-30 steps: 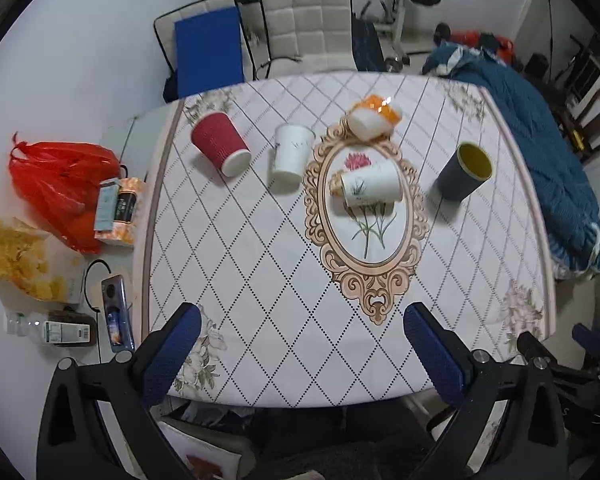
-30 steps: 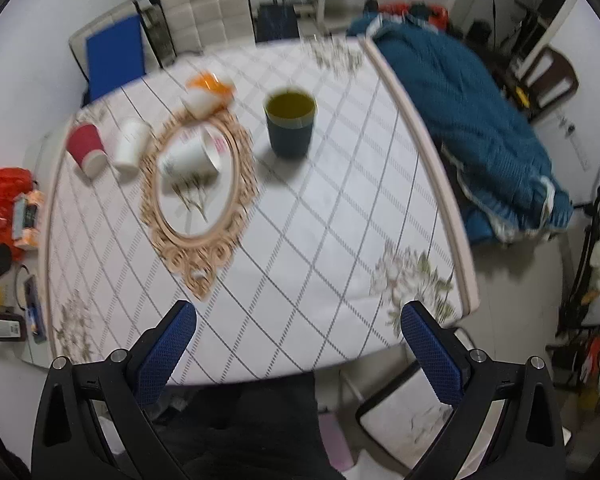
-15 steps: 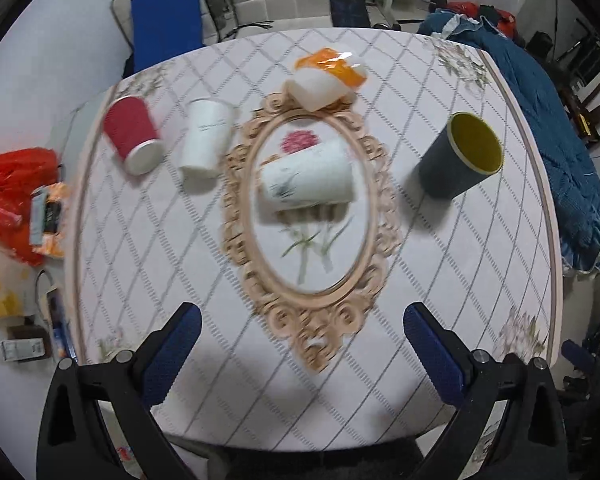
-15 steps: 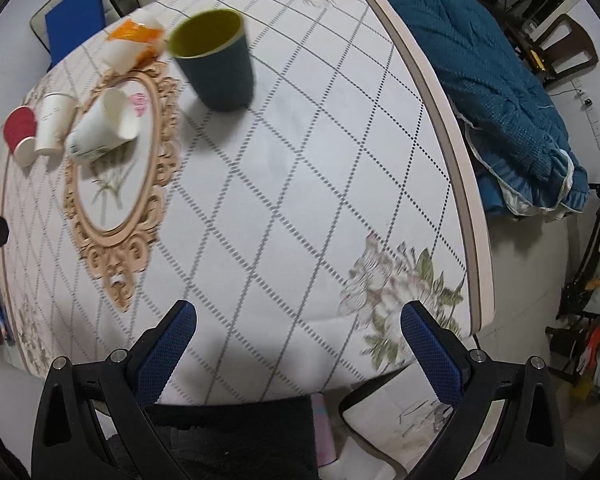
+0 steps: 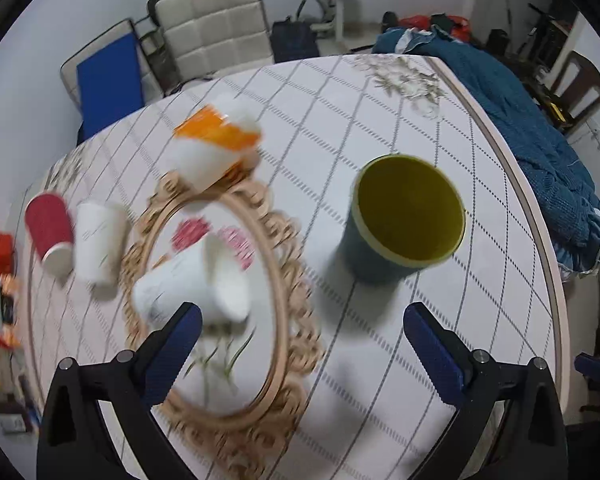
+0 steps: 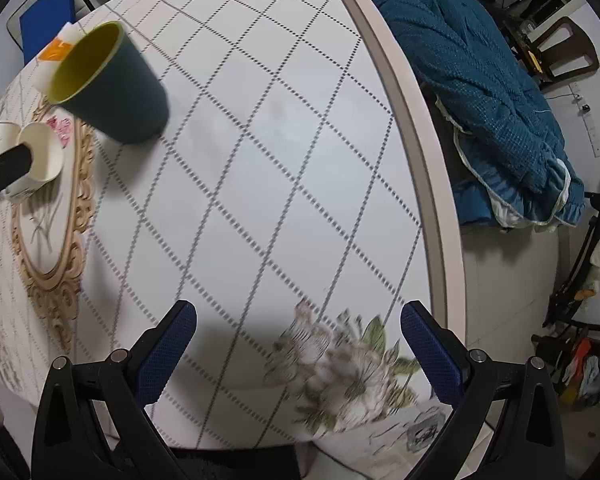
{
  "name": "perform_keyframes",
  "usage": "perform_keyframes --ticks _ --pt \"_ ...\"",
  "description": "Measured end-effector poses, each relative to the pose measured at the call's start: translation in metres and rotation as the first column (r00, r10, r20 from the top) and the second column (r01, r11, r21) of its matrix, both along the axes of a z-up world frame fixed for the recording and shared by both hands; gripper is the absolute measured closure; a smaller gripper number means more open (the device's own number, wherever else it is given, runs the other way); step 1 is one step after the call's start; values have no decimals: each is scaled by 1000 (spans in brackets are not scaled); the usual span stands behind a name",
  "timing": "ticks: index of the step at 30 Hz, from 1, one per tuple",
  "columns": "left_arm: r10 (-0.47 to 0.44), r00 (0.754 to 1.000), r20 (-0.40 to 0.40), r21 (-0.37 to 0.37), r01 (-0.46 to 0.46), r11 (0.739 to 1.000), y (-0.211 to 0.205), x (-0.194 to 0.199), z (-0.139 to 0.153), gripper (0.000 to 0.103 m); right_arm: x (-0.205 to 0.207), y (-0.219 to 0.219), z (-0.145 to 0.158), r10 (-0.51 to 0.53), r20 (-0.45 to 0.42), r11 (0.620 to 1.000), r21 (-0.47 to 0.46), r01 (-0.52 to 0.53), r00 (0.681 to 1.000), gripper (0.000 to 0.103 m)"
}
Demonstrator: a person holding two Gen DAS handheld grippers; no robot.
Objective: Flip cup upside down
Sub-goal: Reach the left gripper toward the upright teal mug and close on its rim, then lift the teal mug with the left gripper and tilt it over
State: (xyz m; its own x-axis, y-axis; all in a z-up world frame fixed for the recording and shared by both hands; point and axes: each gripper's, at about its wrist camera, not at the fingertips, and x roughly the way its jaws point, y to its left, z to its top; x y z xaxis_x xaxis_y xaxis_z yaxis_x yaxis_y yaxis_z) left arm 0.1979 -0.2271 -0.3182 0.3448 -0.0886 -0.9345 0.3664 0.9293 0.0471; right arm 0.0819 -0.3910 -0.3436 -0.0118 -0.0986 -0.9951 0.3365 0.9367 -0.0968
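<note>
1. Cup [image 5: 404, 220]: it stands upright on the table [image 5: 380, 352], mouth up, dark blue-grey outside and yellow-green inside. It sits to the right of the oval print [image 5: 288, 300], resting on the diamond-patterned cloth.
2. Your left gripper [image 5: 300, 336] is spread wide with nothing between its fingers. It hangs over the table, short of the cup; the cup lies ahead and a little toward the right finger.
3. Your right gripper [image 6: 298, 332] is also wide open and holds nothing. It hangs over the near part of the table, above a flower print [image 6: 340, 368], well apart from the cup [image 6: 112, 84], which shows at the upper left of that view.
4. A white cup [image 5: 192, 280] lies on its side inside the oval print, mouth toward the right, just ahead of your left gripper's left finger. In the right wrist view a dark gripper part crosses in front of it.
5. A paper cup [image 5: 100, 244] and a red cup [image 5: 50, 232] sit side by side at the left of the table; both are blurred.
6. An orange-and-white cup [image 5: 216, 144] lies on its side at the far end of the oval, also blurred.
7. A blue blanket [image 6: 480, 80] lies beyond the table's right edge, and a padded chair [image 5: 216, 40] stands at the far end.
</note>
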Motion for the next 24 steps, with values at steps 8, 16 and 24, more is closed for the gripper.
perform_keyframes --ticks 8,16,24 --pt "-55 998 21 0 55 999 -32 4 -37 0 16 -13 -26 30 -14 999 -29 -30 999 0" --pt "-84 995 55 2 84 996 -54 8 -49 1 25 -26 -37 10 -12 1000 -14 -11 1000 0" --pt "-112 990 86 -18 114 993 -68 21 -56 33 21 -36 -46 -1 -24 1000 -5 0 1000 0"
